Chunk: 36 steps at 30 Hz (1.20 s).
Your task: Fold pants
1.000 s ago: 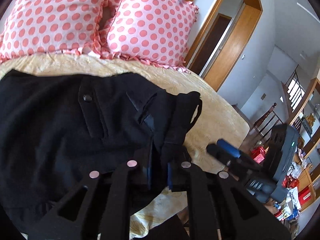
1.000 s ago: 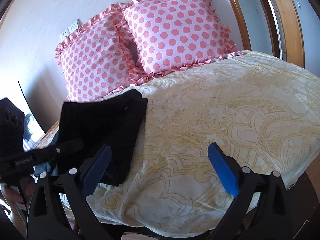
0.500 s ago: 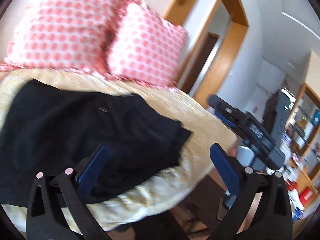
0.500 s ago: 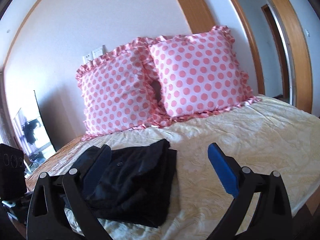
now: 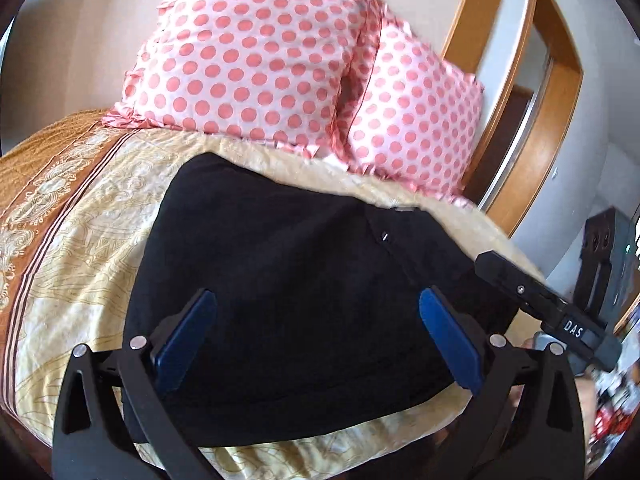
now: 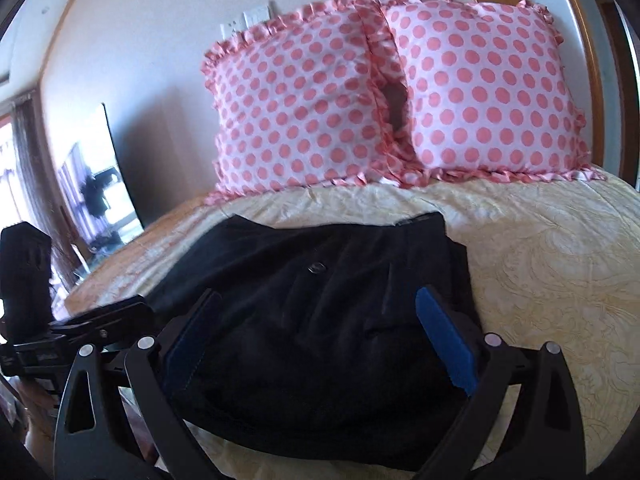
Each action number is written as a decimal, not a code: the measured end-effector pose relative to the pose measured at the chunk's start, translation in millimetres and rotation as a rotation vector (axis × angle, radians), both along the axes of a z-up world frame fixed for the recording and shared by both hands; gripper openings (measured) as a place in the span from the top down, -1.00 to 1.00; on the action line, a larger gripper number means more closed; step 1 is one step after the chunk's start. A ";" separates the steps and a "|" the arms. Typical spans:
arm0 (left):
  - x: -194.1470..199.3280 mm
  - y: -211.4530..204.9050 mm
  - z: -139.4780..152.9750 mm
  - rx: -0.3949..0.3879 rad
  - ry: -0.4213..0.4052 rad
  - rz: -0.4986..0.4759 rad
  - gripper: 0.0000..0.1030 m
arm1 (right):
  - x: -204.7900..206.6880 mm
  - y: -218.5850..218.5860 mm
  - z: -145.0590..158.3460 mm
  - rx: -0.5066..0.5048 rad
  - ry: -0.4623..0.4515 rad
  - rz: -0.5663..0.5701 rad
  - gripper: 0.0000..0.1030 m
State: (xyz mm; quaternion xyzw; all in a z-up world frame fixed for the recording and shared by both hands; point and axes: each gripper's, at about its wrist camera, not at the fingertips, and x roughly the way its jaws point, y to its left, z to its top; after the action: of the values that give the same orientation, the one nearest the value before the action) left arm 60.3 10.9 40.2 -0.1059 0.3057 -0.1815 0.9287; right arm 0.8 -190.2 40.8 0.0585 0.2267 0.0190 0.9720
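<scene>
On the bed (image 5: 72, 240), ahead of and below both grippers, the black pants (image 5: 288, 300) lie folded into a compact stack near the front edge, well short of the two polka-dot pillows (image 6: 392, 92). The stack's long side runs across both views, so each hand seems about equally near. The left gripper (image 5: 316, 336) stands wide with nothing between its blue pads; the right gripper (image 6: 316, 340) is likewise spread and empty. A small button (image 6: 316, 267) shows on top.

Black hand-held gripper (image 5: 316, 336), blue pads (image 5: 448, 340)
</scene>
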 end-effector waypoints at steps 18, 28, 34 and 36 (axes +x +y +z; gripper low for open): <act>-4.9 -26.1 -14.0 0.361 0.011 0.192 -0.96 | -22.0 14.7 -8.7 -0.161 -0.070 -0.083 -0.97; -2.8 -19.8 -23.0 0.343 0.030 0.209 -0.96 | 0.8 33.8 -44.3 -0.255 0.047 -0.047 -0.97; -6.7 -17.3 -21.1 0.336 0.035 0.205 -0.96 | -11.0 36.2 -35.3 -0.243 0.013 -0.048 -0.97; -11.9 -14.5 -19.3 0.325 0.035 0.205 -0.96 | -21.7 38.2 -32.1 -0.244 -0.010 -0.048 -0.97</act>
State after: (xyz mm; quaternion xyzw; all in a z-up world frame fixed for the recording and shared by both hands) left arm 48.4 -3.6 20.9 0.0116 0.3348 -0.0324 0.9417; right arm -20.9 -152.1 8.7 -0.0548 0.2213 -0.0318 0.9732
